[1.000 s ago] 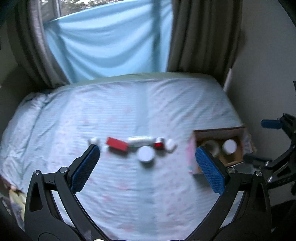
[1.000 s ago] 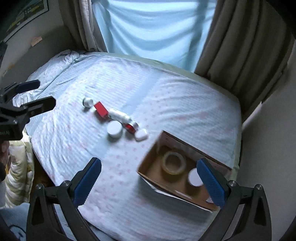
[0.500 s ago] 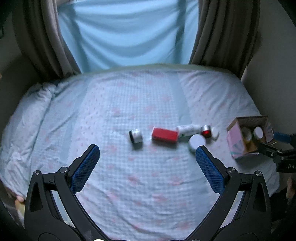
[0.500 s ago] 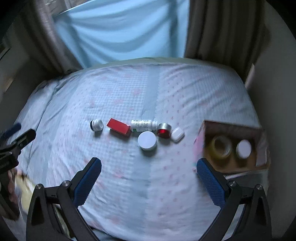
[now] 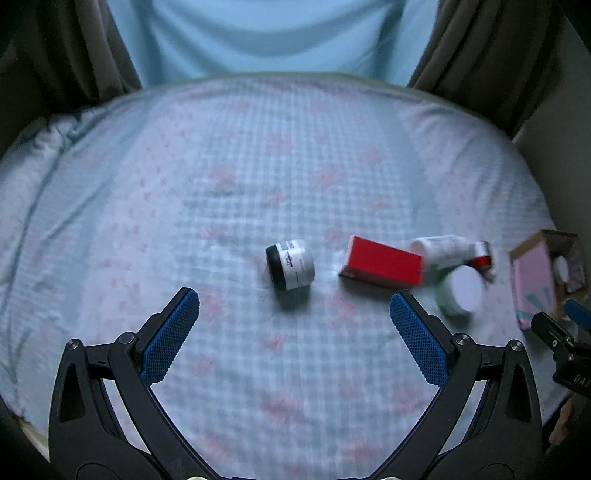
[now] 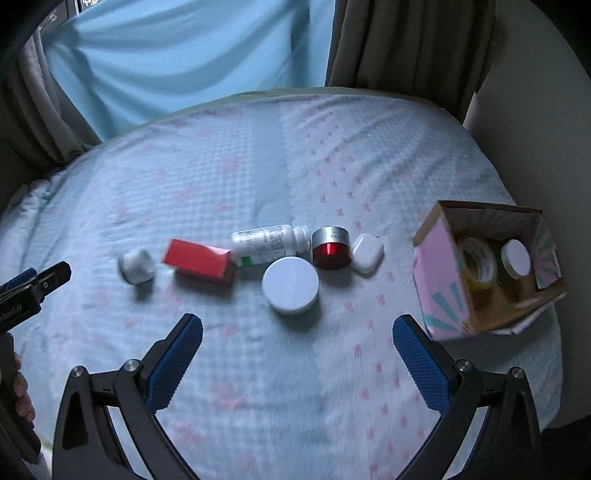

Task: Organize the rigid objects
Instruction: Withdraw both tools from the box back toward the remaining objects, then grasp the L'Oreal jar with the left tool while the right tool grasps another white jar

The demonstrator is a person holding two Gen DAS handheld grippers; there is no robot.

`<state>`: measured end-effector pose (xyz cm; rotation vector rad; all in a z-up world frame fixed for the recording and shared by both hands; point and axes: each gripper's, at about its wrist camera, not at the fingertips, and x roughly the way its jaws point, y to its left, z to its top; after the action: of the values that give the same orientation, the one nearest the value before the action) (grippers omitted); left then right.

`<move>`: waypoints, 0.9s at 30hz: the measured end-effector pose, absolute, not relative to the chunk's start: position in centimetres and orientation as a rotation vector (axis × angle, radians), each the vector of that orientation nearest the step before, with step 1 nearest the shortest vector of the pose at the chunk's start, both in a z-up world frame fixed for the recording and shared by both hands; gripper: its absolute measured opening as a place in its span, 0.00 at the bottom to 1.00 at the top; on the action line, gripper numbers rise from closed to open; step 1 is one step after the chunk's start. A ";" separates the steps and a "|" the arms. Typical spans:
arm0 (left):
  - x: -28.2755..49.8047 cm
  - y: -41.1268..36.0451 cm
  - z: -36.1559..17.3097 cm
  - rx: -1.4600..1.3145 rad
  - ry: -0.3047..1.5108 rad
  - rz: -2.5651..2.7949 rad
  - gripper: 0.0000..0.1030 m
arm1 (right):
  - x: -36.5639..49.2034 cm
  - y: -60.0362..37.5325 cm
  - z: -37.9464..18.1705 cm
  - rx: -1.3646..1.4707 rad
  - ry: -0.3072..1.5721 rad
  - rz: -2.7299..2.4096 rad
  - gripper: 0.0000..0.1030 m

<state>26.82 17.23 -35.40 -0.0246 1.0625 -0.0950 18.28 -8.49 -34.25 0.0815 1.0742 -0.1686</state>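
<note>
A row of small objects lies on the bed: a small white jar with a black lid [image 5: 290, 266] [image 6: 136, 265] on its side, a red box [image 5: 382, 266] [image 6: 199, 260], a white bottle [image 6: 269, 243] on its side, a round white jar [image 6: 290, 284], a red-and-silver jar [image 6: 331, 247] and a white case [image 6: 366, 253]. A cardboard box [image 6: 436, 273] with a pink side stands at the right and holds a tape roll [image 6: 478, 264] and a white-lidded jar [image 6: 517, 258]. My left gripper [image 5: 294, 308] is open, just short of the small jar. My right gripper [image 6: 297, 332] is open, near the round white jar.
The bed has a pale blue checked sheet [image 6: 258, 369] with pink marks. A light blue cloth [image 5: 273, 33] and brown curtains [image 6: 406, 48] hang behind it. A wall [image 6: 535, 129] runs along the right side, close to the cardboard box.
Both grippers have moved closer to the bed. The left view has swung left onto the small jar and red box. The right view has come nearer the row of objects.
</note>
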 end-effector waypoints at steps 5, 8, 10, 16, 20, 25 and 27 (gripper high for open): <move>29.7 17.1 -42.7 -0.062 1.075 -0.050 0.95 | 21.0 -8.7 -40.8 0.088 1.089 -0.170 0.98; 30.8 17.2 -45.7 -0.073 1.095 -0.027 0.89 | 22.0 -8.7 -44.2 0.090 1.124 -0.182 0.95; 31.4 17.4 -47.0 -0.094 1.104 -0.015 0.89 | 22.5 -8.7 -45.7 0.102 1.136 -0.180 0.94; 33.1 17.2 -48.7 -0.117 1.100 0.007 0.75 | 23.7 -7.9 -46.8 0.027 1.102 -0.193 0.94; 34.3 16.7 -49.4 -0.131 1.112 -0.006 0.59 | 24.7 -7.7 -46.8 0.018 1.090 -0.206 0.94; 35.1 16.4 -49.5 -0.128 1.111 -0.001 0.48 | 25.8 -7.8 -47.3 0.020 1.101 -0.214 0.78; 35.1 16.4 -49.5 -0.132 1.113 -0.003 0.48 | 26.0 -8.1 -47.2 0.025 1.099 -0.236 0.68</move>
<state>35.12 16.37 -49.52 -0.1315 1.1129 -0.0034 25.98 -8.05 -47.24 0.0249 1.0985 -0.2361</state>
